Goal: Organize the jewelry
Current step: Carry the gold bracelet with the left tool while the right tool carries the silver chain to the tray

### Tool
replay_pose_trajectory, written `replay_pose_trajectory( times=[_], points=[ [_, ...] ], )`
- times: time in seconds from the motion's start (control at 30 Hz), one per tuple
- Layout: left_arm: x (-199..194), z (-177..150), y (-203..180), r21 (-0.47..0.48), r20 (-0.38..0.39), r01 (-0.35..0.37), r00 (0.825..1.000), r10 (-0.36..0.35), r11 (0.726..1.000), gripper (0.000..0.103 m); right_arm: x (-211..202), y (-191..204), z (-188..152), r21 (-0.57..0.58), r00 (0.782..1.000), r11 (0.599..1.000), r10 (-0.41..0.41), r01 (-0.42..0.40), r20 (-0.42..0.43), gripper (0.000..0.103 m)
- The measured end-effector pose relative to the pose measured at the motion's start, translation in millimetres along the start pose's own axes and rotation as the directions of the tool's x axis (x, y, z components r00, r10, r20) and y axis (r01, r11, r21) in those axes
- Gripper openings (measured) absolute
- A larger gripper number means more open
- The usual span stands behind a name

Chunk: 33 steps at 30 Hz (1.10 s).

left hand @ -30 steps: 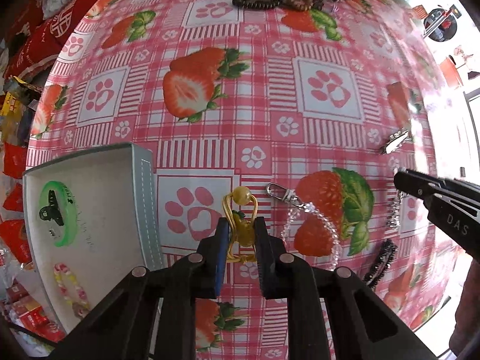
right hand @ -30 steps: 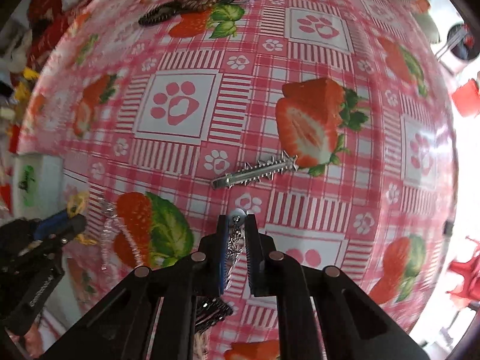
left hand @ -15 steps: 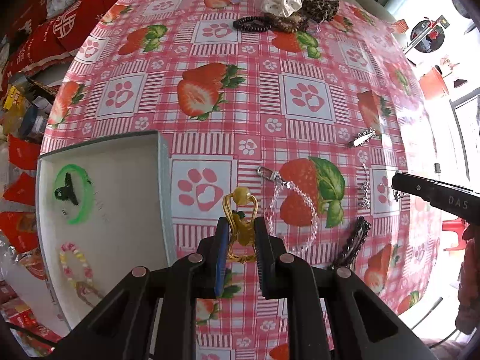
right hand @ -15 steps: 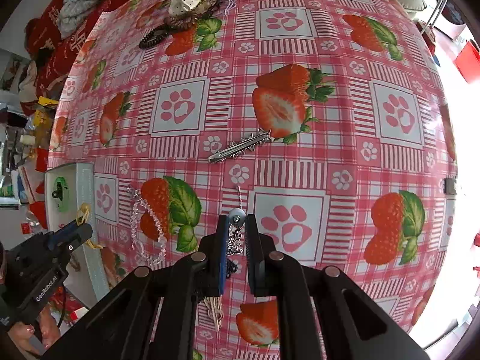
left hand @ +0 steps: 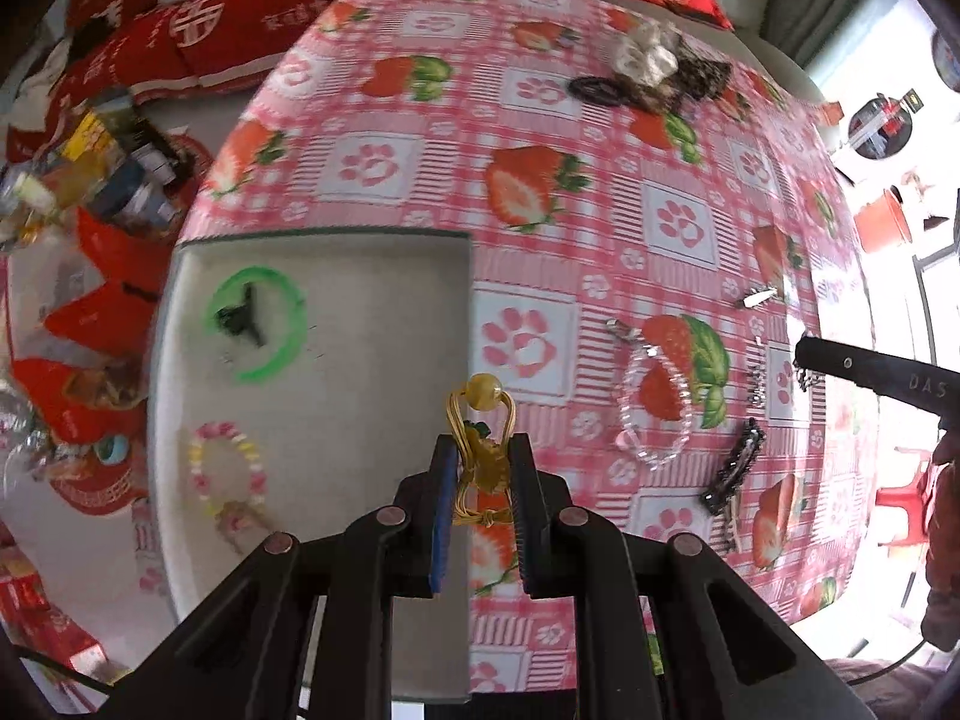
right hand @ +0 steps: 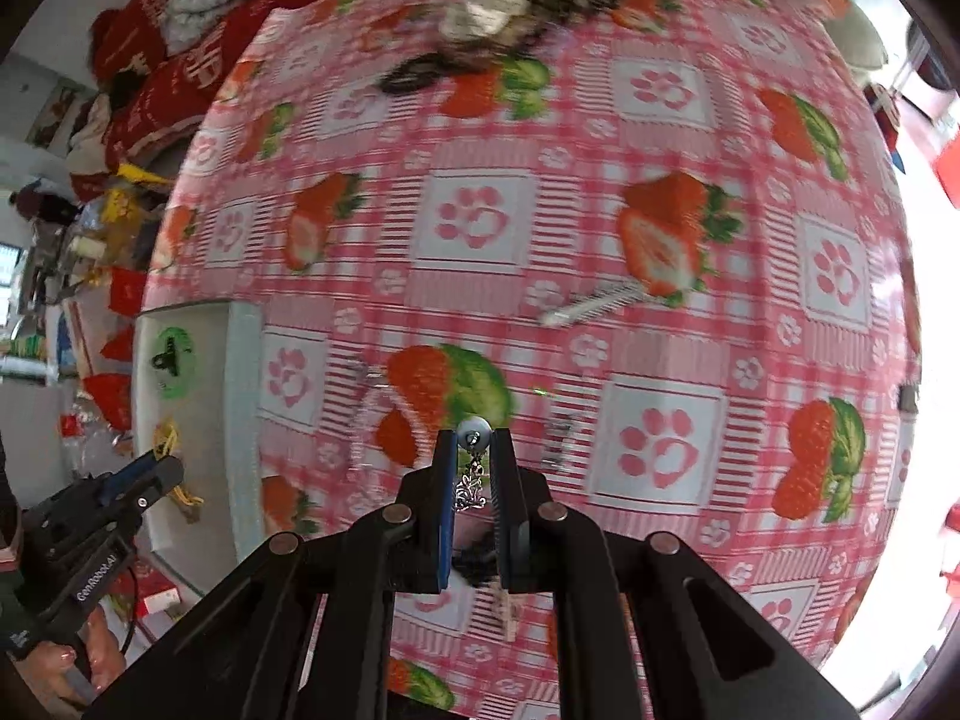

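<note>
Two tongs are up above the desk (left hand: pixel 600 276), each clamped on a small piece of jewelry. The left tongs (left hand: pixel 481 483) pinch a yellow cord charm (left hand: pixel 480 438) with an amber bead at its top; it hangs between the blue pads over the right edge of the pale tray (left hand: pixel 372 276). The right tongs (right hand: pixel 474 474) grip a silver dangling earring (right hand: pixel 472 468) with a pale bead showing at the fingertips, held over the strawberry-and-paw tablecloth near the middle of the desk.

Inside the tray lie a green bangle (left hand: pixel 257 324) with a small black clip (left hand: pixel 243 318) within its ring, and a pastel bead bracelet (left hand: pixel 227 474) nearer the camera. Out on the cloth, to the right of the tray, lie a clear bead bracelet (left hand: pixel 651 414) on a printed strawberry, a dark hair clip (left hand: pixel 735 468) just right of it, a small silver piece (left hand: pixel 757 381) above that clip, and a silver spiked clip (right hand: pixel 591 303) further off. At the far edge sits a pile of scrunchies (left hand: pixel 651 69), one white, one dark, one leopard-patterned. Part of a hand (right hand: pixel 54 660) shows at the left tongs' handle in the right wrist view. Both views are somewhat blurred.
</note>
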State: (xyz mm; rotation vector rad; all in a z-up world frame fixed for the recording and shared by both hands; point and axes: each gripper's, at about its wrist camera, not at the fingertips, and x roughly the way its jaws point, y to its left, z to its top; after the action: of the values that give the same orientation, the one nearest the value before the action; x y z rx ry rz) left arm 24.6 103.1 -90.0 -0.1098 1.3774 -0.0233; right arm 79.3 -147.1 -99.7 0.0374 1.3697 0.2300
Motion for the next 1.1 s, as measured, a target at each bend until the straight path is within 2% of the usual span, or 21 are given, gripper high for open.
replay_pose_trajectory(
  times=[0.3, 0.73, 0.87, 1.1],
  points=[
    [-11.7, -27.2, 58.1, -0.129, 0.010, -0.028, 1.000, 0.030, 0.991, 0.023, 5.9, 83.0, 12.1, -0.152, 0.999, 0.987, 0.045, -0.046, -0.009, 0.011],
    [-2.4, -82.7, 135.8, -0.315, -0.028, -0.070, 0.998, 0.064, 0.947, 0.023, 45.3, 195.3, 16.0, -0.352, 0.994, 0.930, 0.077, -0.100, -0.081, 0.011],
    [8.8, -93.7, 149.2, -0.346, -0.049, -0.075, 0.997, 0.062, 0.935, 0.023, 60.3, 216.0, 15.3, -0.382, 0.992, 0.918, 0.073, -0.108, -0.104, 0.011],
    [29.7, -95.0, 157.4, -0.330, -0.070, -0.100, 0.994, 0.081, 0.939, 0.023, 90.5, 237.4, 23.4, -0.404, 0.992, 0.911, 0.036, -0.082, -0.120, 0.011]
  ],
)
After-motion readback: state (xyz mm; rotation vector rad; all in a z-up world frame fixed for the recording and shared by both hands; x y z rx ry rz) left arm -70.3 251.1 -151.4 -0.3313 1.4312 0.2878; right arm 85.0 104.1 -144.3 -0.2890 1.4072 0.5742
